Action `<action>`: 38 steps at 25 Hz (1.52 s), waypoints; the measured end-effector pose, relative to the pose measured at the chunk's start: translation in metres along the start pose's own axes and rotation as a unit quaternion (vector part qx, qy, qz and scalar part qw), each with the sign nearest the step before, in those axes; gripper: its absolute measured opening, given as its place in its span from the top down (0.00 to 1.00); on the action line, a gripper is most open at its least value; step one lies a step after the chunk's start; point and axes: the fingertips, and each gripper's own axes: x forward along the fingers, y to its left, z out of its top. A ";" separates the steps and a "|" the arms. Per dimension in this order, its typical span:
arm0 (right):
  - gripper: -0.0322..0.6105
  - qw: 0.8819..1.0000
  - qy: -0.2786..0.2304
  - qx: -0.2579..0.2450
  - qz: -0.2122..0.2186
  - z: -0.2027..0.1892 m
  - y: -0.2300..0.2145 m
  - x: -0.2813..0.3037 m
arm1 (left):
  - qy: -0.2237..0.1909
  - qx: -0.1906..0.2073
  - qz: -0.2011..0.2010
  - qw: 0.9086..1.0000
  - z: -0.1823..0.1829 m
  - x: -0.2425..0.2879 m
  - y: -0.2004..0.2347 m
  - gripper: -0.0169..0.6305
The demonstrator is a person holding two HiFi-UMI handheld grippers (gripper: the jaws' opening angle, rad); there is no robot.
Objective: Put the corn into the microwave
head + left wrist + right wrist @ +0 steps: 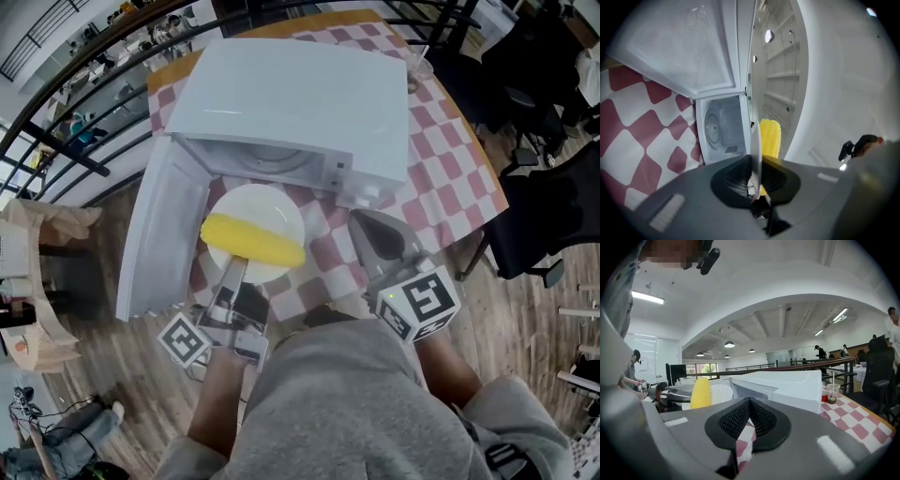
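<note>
Before open microwave (300,103): corn (253,241) on plate (267,206), rim pinched by left tool (236,263); right tool (364,223) pressed together.

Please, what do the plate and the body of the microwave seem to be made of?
The plate looks like glazed ceramic, or possibly melamine: plain white, smooth, with a thin rim. The microwave casing looks like white painted sheet metal, or maybe plastic: flat, sharp-edged panels with a soft sheen and one faint highlight.
</note>
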 end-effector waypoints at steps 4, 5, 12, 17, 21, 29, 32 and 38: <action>0.95 1.000 -0.004 0.004 0.022 0.002 -0.003 0.012 | -0.008 0.000 0.005 1.000 0.004 0.013 0.008 0.92; 0.95 1.000 -0.004 0.003 0.025 0.003 -0.004 0.015 | -0.010 0.000 0.008 1.000 0.005 0.016 0.010 0.92; 0.95 0.999 -0.004 0.011 0.046 0.002 -0.004 0.031 | -0.022 0.001 0.027 0.999 0.013 0.031 0.027 0.92; 0.95 0.998 0.003 0.016 0.058 -0.002 -0.001 0.039 | -0.023 0.003 0.039 0.999 0.020 0.047 0.047 0.92; 0.95 0.998 0.007 0.015 0.061 -0.005 0.001 0.047 | -0.022 -0.002 0.042 0.999 0.029 0.065 0.064 0.92; 0.95 0.998 0.022 0.021 0.049 -0.009 -0.002 0.058 | -0.013 -0.017 0.045 0.999 0.048 0.106 0.104 0.92; 0.95 0.998 0.028 0.028 0.040 -0.011 -0.003 0.061 | -0.006 -0.017 0.050 0.999 0.053 0.119 0.121 0.92; 0.95 0.998 0.041 0.031 0.043 -0.016 0.001 0.075 | -0.005 -0.014 0.076 0.997 0.063 0.137 0.155 0.92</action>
